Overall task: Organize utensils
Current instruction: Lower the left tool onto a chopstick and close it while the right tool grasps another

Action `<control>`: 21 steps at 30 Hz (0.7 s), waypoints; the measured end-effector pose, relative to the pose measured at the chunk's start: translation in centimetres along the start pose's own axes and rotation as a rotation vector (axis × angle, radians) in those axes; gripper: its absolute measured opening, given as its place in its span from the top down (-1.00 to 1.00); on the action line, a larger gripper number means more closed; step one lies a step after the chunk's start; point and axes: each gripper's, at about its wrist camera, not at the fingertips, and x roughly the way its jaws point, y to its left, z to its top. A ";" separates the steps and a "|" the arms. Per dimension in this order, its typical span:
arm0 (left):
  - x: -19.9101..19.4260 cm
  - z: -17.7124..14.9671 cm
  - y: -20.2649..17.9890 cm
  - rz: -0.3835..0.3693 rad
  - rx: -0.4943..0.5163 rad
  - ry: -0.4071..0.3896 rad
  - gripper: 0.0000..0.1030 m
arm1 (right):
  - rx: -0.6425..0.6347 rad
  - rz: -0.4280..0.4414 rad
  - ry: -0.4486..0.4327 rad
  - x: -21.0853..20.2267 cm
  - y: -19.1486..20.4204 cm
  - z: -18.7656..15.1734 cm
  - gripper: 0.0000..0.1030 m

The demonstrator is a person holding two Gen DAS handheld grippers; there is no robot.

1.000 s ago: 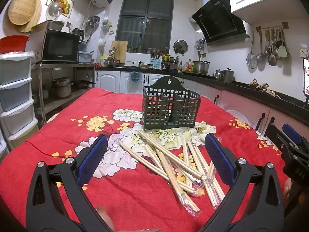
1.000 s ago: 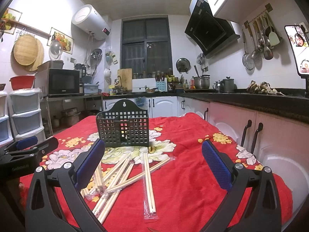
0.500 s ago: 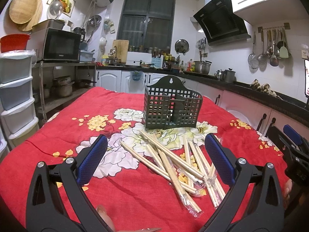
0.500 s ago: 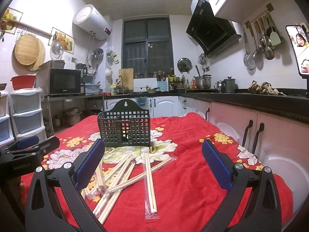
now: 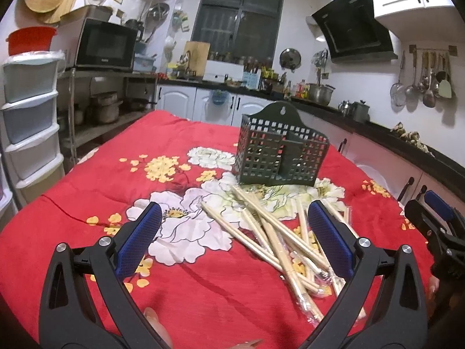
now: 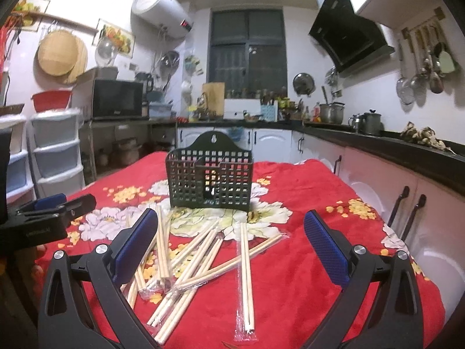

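A plush, matt red cloth (image 5: 87, 180) with printed flowers is covering the surface, its nap looking soft and slightly fuzzy. The chopsticks (image 6: 245, 264) are showing pale, bare wood, most of them lying in thin clear plastic sleeves (image 6: 247, 327) that are catching glints of light. The utensil basket (image 5: 279, 154) is looking like dark, matt moulded plastic with a square-holed grid. The left tongs (image 5: 234, 241) and right tongs (image 6: 231, 250) are showing smooth black plastic arms, shiny metal rivets, and blue pads (image 5: 139, 241) with a fine, rough texture. Behind, the counter (image 6: 407, 151) is gleaming glossy black, and the cabinet doors (image 6: 377, 180) are looking smooth.
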 end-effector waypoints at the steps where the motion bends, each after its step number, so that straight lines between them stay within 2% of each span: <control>1: 0.4 0.1 0.1 0.011 0.004 0.012 -0.80 | -0.004 0.012 0.012 0.3 0.0 0.2 -0.90; 11: 3.9 1.4 1.6 0.029 -0.022 0.146 -0.80 | -0.029 0.078 0.090 3.6 0.5 2.4 -0.90; 16: 6.2 1.6 2.2 0.015 -0.035 0.250 -0.80 | -0.013 0.092 0.156 5.6 0.0 3.2 -0.90; 18: 6.9 1.8 2.1 -0.009 -0.033 0.286 -0.80 | -0.012 0.090 0.188 6.7 -0.3 3.3 -0.90; 21: 7.8 2.3 2.2 -0.086 -0.056 0.326 -0.80 | -0.002 0.078 0.245 8.4 -1.3 3.5 -0.90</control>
